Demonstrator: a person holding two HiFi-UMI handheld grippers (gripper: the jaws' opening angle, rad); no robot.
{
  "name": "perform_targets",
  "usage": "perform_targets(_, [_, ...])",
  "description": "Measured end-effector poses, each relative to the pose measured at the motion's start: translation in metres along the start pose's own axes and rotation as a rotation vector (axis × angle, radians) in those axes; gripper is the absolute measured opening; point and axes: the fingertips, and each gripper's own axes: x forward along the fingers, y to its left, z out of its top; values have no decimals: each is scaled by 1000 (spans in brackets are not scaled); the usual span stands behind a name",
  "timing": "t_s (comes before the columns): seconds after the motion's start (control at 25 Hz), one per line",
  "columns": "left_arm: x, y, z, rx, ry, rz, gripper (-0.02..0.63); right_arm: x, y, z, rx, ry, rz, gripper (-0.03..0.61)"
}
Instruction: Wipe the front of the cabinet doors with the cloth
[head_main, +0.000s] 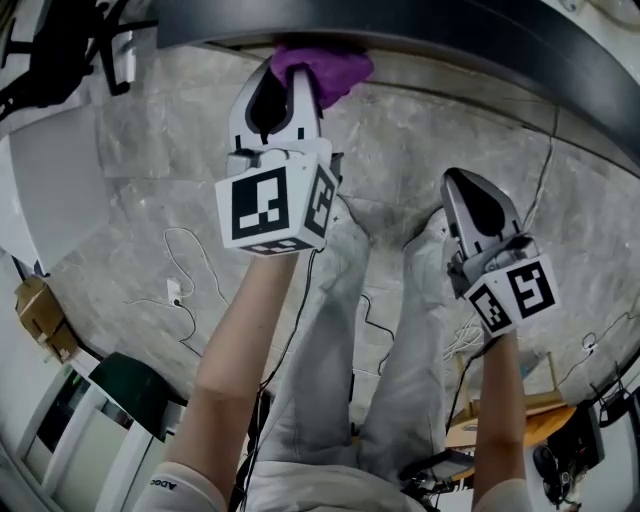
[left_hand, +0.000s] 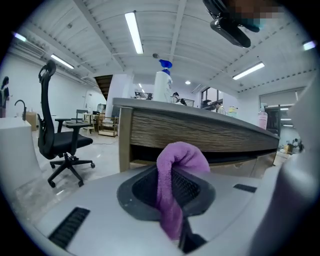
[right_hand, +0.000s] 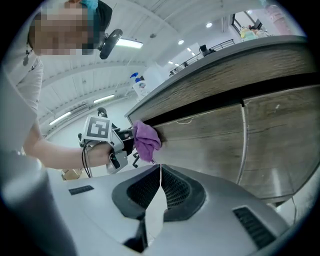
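Observation:
A purple cloth (head_main: 322, 68) is clamped in my left gripper (head_main: 290, 88), bunched at its tips and pressed against the upper edge of the wood-grain cabinet front (right_hand: 220, 135). From the left gripper view the cloth (left_hand: 177, 175) hangs folded between the shut jaws, with the cabinet's corner (left_hand: 125, 137) just beyond. In the right gripper view the cloth (right_hand: 146, 140) touches the door near the dark gap under the countertop. My right gripper (head_main: 470, 205) hangs lower to the right, shut and empty (right_hand: 160, 172), away from the doors.
A dark countertop (head_main: 480, 45) overhangs the cabinet. A spray bottle (left_hand: 163, 82) stands on it. An office chair (left_hand: 57, 135) is off to the left. Cables (head_main: 185, 290) lie on the marbled floor, a cardboard box (head_main: 40, 318) at left. The person's legs (head_main: 390, 380) stand below the grippers.

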Motion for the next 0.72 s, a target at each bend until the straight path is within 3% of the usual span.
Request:
perform_targets(0.2, [-4, 50, -2, 17, 17, 66, 46, 21, 23, 4, -9, -10, 17, 28])
perform_targets(0.4, [-11, 66, -5, 17, 24, 116, 46, 22, 31, 5, 2, -31, 31, 28])
perform_targets(0.56, [-20, 37, -17, 18, 32, 102, 46, 7, 23, -4, 18, -29, 35, 28])
perform_targets(0.72, [-21, -26, -34, 5, 53, 38, 46, -22, 2, -17, 27, -7, 31, 28])
